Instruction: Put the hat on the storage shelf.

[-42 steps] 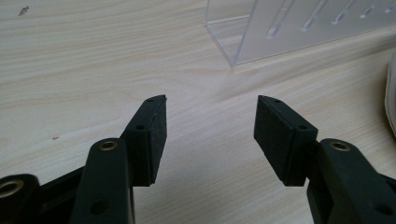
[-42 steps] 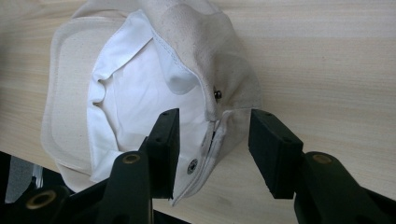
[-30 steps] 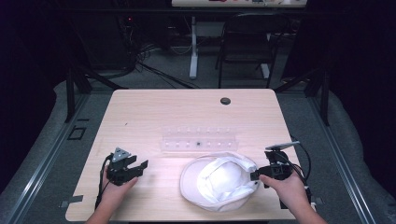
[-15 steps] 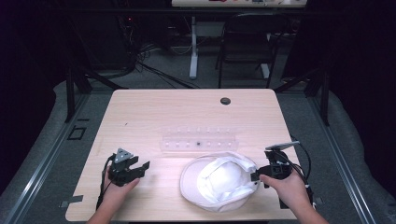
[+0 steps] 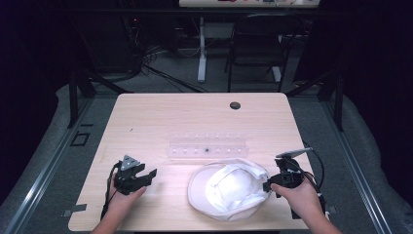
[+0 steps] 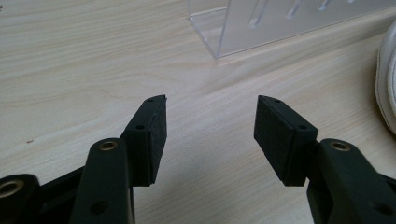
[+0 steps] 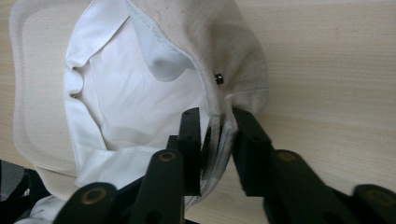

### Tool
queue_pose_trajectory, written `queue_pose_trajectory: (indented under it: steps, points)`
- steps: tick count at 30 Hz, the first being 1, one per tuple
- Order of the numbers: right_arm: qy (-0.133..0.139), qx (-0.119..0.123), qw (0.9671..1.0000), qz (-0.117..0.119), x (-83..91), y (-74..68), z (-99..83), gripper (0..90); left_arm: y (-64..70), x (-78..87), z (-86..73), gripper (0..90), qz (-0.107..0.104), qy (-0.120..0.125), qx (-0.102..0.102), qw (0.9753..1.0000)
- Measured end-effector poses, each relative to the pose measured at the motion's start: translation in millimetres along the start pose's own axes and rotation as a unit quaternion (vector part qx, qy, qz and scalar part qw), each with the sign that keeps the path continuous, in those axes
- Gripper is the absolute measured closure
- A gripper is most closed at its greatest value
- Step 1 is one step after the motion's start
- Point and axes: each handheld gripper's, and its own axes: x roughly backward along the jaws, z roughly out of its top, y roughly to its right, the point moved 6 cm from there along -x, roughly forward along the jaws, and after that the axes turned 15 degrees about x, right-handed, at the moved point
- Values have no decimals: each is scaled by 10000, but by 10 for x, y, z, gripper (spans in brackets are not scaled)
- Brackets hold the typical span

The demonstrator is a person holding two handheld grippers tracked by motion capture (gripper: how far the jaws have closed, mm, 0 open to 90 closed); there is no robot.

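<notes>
A white cloth cap point(image 5: 229, 190) lies upside down near the front edge of the pale wood-grain desk point(image 5: 160, 117), its soft lining turned up and rumpled, its flat stitched brim pointing to the person's left. The right gripper point(image 7: 217, 135) has its jaws nearly closed on the cap's rear rim; the folded fabric edge sits pinched between the two black pads, just below a small dark metal stud point(image 7: 218, 79). In the high view this gripper point(image 5: 267, 185) sits at the cap's right side, held in the person's right hand point(image 5: 302, 197).

The left gripper point(image 6: 210, 121) hovers over bare desk to the left of the cap, jaws spread wide with nothing between their flat black foam pads. The left hand point(image 5: 122, 200) holds it well apart from the cap.

Just behind the cap stands a long clear plastic rack point(image 5: 207, 146) with a row of small slots; one slot shows a tiny dark object, too small to identify. Farther back, a round dark cap point(image 5: 235, 105) sits in the desk top.
</notes>
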Motion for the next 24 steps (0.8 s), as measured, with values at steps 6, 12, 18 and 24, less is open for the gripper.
queue_pose_trajectory:
  steps: [6,12,18,24]
  points:
    - [26,7,10000,-34,-4,6,38,803,4,-4,-5,443,13,-12,-16,10000]
    - [40,122,9999,-36,75,-29,119,817,0,-7,-5,444,16,-15,-10,10000]
    - [93,149,9998,47,157,-101,185,818,0,-8,-7,443,24,-27,-27,10000]
    - [32,147,9994,305,260,-173,246,819,6,-10,-7,444,19,-22,-25,10000]
